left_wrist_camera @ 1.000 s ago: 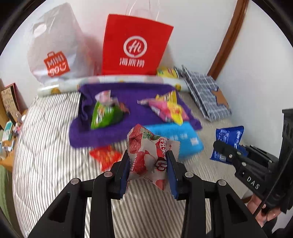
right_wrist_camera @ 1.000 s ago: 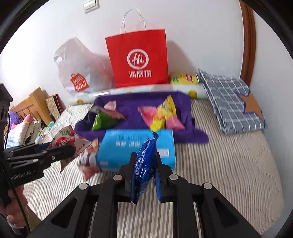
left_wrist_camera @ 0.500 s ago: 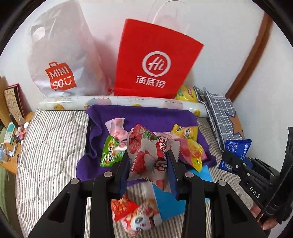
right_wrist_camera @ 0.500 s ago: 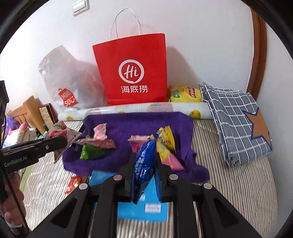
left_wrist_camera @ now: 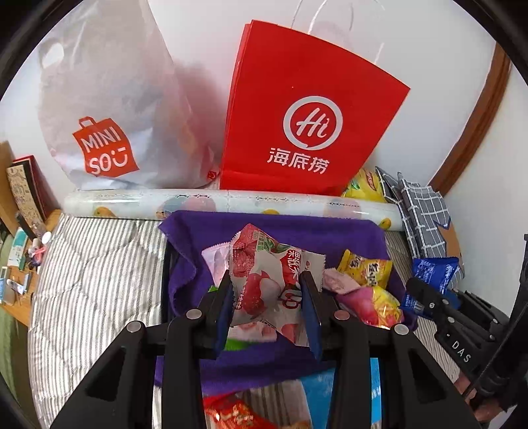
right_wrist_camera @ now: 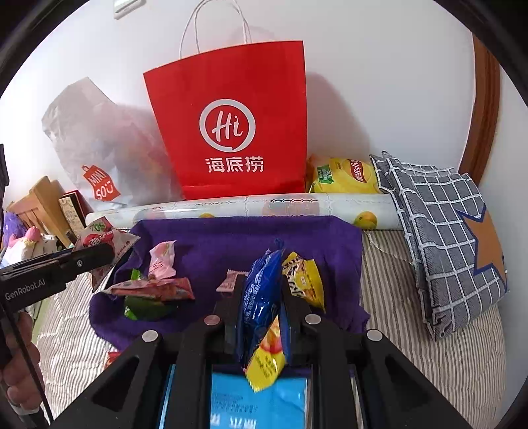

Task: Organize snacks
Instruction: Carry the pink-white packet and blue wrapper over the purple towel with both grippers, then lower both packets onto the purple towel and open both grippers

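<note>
strawberry snack packet (left_wrist_camera: 264, 280) sits clamped in the left gripper (left_wrist_camera: 269, 307) above the purple cloth (left_wrist_camera: 297, 231). blue snack packet (right_wrist_camera: 260, 297) is pinched edge-on in the right gripper (right_wrist_camera: 259, 316), with the red paper bag (right_wrist_camera: 231, 125) at twelve o'clock.

- A plain white wall (right_wrist_camera: 379, 82) stands behind the bed, evenly lit by soft daylight.
- A curved brown wooden trim (right_wrist_camera: 485, 109) runs up the wall at the right.
- The bed carries a grey-and-white striped quilt (right_wrist_camera: 439, 356).
- A wooden bedside table (left_wrist_camera: 13, 307) at the left is crowded with small clutter.
- A white light switch (right_wrist_camera: 128, 4) sits high on the wall.
</note>
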A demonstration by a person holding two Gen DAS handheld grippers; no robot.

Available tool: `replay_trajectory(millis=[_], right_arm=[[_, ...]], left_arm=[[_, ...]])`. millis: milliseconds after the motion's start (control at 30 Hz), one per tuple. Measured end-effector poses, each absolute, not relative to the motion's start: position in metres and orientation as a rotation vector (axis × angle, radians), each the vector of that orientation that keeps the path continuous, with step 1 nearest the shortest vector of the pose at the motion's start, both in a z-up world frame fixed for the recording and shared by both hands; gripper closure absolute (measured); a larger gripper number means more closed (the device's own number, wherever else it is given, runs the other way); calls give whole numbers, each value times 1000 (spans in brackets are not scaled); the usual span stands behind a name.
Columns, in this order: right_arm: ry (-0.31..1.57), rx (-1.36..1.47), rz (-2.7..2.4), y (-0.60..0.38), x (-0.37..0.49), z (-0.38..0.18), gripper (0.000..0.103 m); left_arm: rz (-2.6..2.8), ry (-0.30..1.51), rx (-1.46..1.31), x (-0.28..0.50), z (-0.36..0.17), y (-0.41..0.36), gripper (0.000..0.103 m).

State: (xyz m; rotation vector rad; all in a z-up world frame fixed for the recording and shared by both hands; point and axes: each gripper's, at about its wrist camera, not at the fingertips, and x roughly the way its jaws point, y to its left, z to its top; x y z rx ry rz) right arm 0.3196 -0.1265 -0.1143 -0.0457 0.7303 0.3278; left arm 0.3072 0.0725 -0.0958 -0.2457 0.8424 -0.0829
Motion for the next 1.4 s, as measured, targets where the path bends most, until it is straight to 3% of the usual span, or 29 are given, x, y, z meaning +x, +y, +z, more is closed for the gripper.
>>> replay_trajectory(millis=[367,833,900,967,1033,1400], right_arm=[[816,-59,305,-115,344,-147,86],[805,-78,246,-115,342,-143,82],[791,-72,239,-118,339,-135,77],[774,-57,243,-120,334,-127,63],[749,-52,239,-121,328,-118,59],[712,-90,225,-109,279,-100,53]], left_arm=[[-119,935,-264,333,-140,68,63],[-161,950,-292,333,-144,66,55],[-169,948,-296,330,-141,68,45],[-177,942,-307,327,-136,70,43],[-178,933,-308,324,-131,71,41],[-171,887,-290,282,-109,82,35]])
